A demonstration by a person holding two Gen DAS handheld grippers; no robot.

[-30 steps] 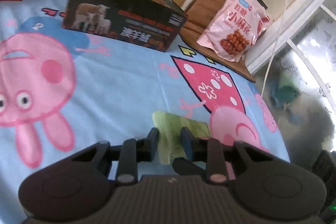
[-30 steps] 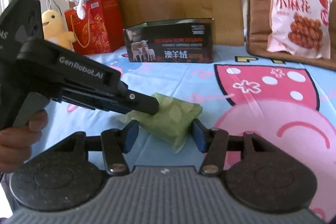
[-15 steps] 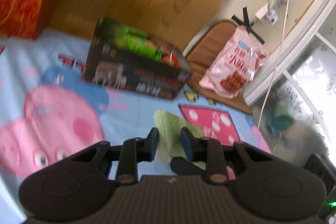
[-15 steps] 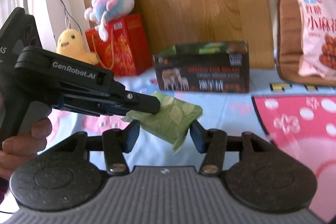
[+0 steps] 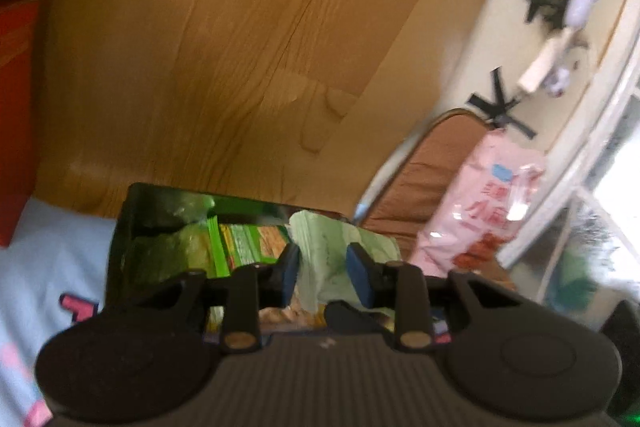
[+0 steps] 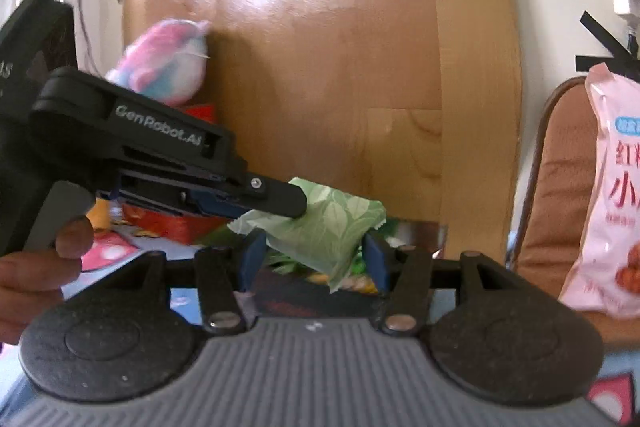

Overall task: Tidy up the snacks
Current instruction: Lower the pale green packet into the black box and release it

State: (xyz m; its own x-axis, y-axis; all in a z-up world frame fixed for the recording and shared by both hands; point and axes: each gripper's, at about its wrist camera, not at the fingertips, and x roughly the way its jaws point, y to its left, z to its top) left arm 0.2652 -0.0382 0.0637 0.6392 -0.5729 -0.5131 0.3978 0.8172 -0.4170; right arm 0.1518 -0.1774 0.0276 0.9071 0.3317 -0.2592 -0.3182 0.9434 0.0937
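A green snack packet [image 6: 320, 227] hangs in the air, held from two sides. My right gripper [image 6: 314, 261] is shut across its width. My left gripper [image 6: 298, 205] comes in from the left with a hand on its handle and pinches the packet's near edge. In the left wrist view the green snack packet [image 5: 324, 259] stands between the pads of the left gripper [image 5: 322, 277], whose jaws are opening slightly while still touching it. Just beyond and below lies the open black box [image 5: 160, 255] with green and orange packets inside. A pink snack bag [image 6: 616, 187] leans at the right.
A wooden board [image 5: 240, 47] stands right behind the box. The pink bag rests against a brown cushion [image 6: 560, 187]. At the left are a pastel plush toy [image 6: 168, 63] and a red gift bag [image 6: 168, 223]. A cartoon-print sheet [image 5: 52, 255] covers the surface.
Both grippers have lifted the green packet off the sheet and carried it toward the black box, which now sits directly under and ahead of the fingers. The left pads stand slightly wider.
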